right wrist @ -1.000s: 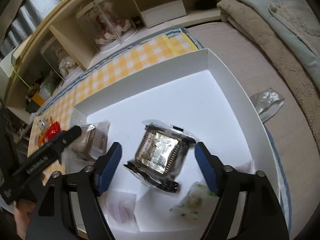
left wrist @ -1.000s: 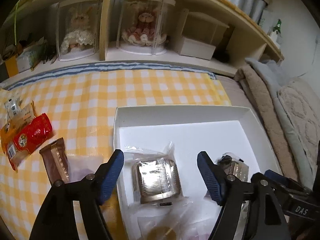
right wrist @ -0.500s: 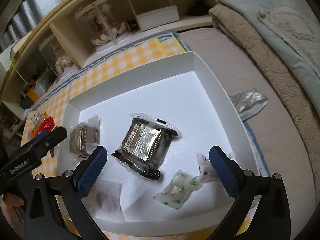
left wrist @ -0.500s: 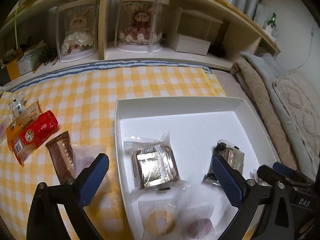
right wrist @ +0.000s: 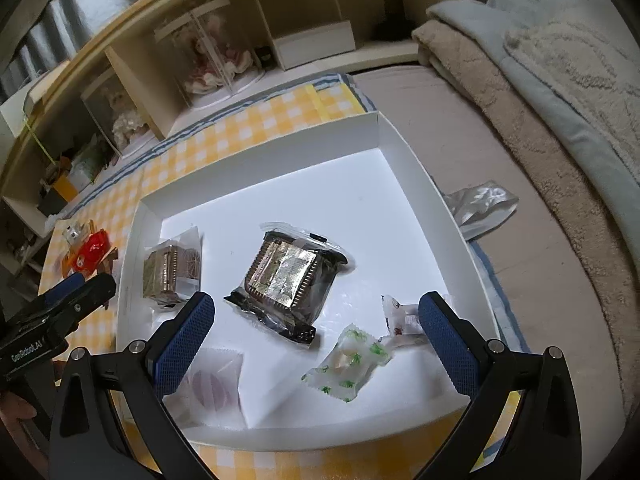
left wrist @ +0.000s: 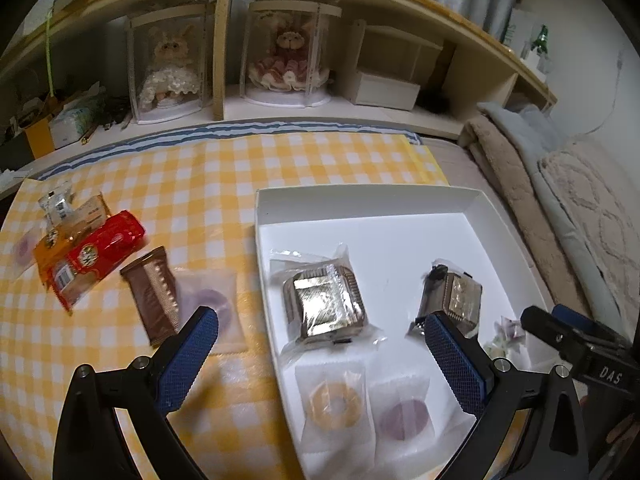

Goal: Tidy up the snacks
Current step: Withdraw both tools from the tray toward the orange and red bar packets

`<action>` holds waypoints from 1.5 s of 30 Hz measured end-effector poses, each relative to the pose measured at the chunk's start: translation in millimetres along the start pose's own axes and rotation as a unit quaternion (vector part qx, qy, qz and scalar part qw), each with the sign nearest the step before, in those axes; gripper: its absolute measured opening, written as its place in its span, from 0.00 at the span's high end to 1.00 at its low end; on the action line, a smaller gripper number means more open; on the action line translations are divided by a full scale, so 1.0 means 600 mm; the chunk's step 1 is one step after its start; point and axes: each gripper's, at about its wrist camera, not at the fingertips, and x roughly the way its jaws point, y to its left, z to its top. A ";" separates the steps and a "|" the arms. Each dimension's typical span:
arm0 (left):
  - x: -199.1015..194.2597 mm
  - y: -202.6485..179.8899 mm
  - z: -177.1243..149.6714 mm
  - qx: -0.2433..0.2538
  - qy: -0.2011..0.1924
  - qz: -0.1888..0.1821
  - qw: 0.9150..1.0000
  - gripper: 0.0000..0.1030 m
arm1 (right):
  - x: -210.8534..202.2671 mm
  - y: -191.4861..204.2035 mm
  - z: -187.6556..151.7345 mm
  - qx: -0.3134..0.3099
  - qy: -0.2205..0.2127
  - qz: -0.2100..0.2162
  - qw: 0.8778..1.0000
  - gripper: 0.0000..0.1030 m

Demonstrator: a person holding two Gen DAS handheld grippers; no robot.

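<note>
A white box [left wrist: 360,194] lies on a yellow checked cloth [left wrist: 200,184]. It holds a foil-wrapped snack [left wrist: 324,306], a second foil-wrapped snack [left wrist: 452,300], a ring-cookie packet [left wrist: 334,400] and a purple-filled packet [left wrist: 404,416]. My left gripper [left wrist: 318,322] hangs open above the first foil snack and touches nothing. In the right wrist view my right gripper [right wrist: 316,304] is open above the second foil snack [right wrist: 286,276], with a green-and-white packet [right wrist: 348,362] and a small packet [right wrist: 402,318] near its right finger. On the cloth left of the box lie a brown packet [left wrist: 154,294], a translucent purple packet [left wrist: 212,304] and a red packet [left wrist: 102,248].
A wooden shelf [left wrist: 320,108] with two cased dolls runs along the back. Folded blankets [left wrist: 560,200] lie to the right of the box. A silver bag [right wrist: 482,204] rests outside the box's right wall. More small packets [left wrist: 56,204] sit at the cloth's far left.
Both grippers have opened wide and pulled back and up from the foil-wrapped snacks, which stay in the box. The left view now takes in more of the cloth and its loose packets.
</note>
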 end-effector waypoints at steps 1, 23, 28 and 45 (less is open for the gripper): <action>-0.007 0.002 -0.003 0.000 0.000 0.001 1.000 0.00 | -0.002 0.001 0.000 -0.001 -0.002 0.001 1.000 0.00; -0.241 0.092 -0.035 -0.021 -0.058 0.012 0.998 0.00 | -0.110 0.081 -0.002 -0.047 -0.092 0.026 0.994 0.00; -0.291 0.125 -0.046 -0.029 -0.073 0.015 0.997 0.00 | -0.123 0.107 -0.006 -0.055 -0.105 0.042 0.992 0.00; -0.351 0.287 -0.079 -0.088 -0.072 0.026 0.993 0.00 | -0.105 0.250 -0.040 -0.138 -0.108 0.102 0.979 0.00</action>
